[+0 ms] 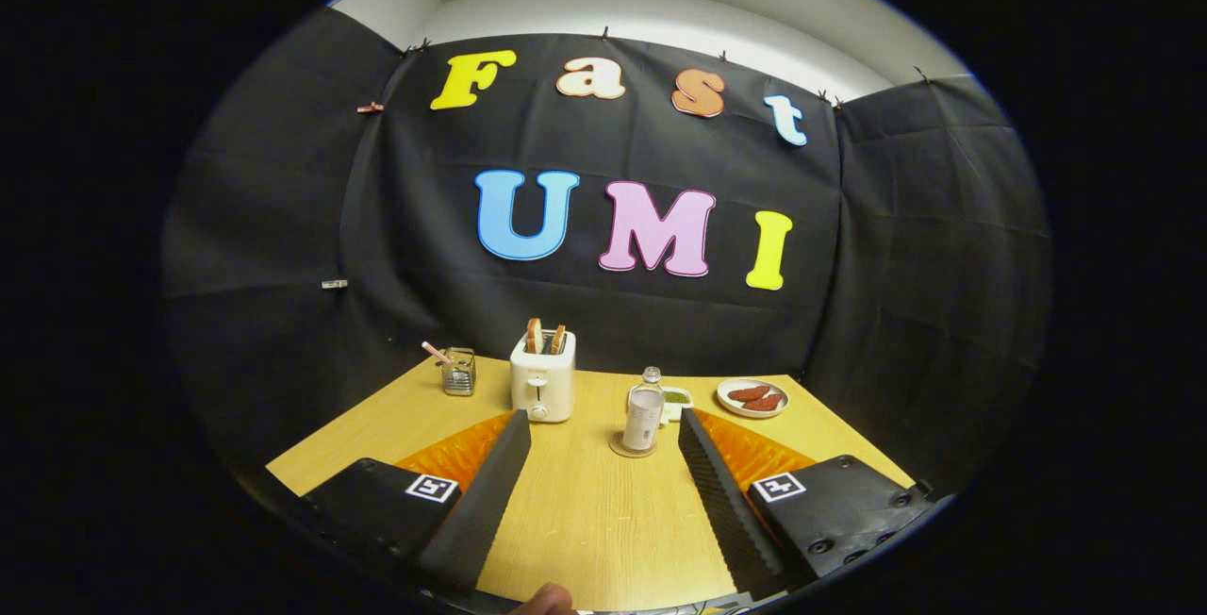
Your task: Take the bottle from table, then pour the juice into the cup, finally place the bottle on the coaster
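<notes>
A clear bottle (644,420) with a pale label and cap stands upright on a round coaster (630,448) on the wooden table (585,511). It lies beyond the fingertips, nearer the right finger (721,492) than the left finger (481,492). Just behind the bottle, part of a white cup (631,397) peeks out at its left side. My gripper (603,422) is open, with only bare table between its fingers. A fingertip of a person's hand (545,600) shows at the near table edge.
A white toaster (543,377) with bread slices stands behind the left finger. A small glass holder (459,371) with a straw sits further left. A small dish with green contents (676,398) and a plate of reddish food (752,398) lie at the back right. Black cloth walls close the table.
</notes>
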The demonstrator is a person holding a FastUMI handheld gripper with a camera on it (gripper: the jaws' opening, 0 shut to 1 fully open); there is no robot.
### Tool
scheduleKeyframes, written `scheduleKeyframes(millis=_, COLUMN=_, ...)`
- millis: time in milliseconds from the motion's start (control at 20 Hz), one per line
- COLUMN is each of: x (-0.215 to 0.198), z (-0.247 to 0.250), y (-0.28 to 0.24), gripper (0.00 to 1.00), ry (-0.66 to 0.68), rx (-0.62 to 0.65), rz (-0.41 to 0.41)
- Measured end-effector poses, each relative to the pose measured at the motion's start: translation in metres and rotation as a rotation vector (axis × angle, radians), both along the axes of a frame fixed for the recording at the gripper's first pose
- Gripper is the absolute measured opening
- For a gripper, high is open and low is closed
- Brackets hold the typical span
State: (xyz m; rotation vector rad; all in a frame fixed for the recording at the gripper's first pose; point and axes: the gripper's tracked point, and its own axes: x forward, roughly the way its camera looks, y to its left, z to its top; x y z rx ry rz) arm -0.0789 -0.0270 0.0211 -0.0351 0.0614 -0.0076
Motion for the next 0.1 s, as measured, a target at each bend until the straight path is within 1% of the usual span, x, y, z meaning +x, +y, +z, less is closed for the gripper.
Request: scheduleKeyframes(millis=100, x=0.0011, z=0.0041, y=-0.0016, gripper=0.97, ry=-0.020, rx=0.018, rz=-0.007)
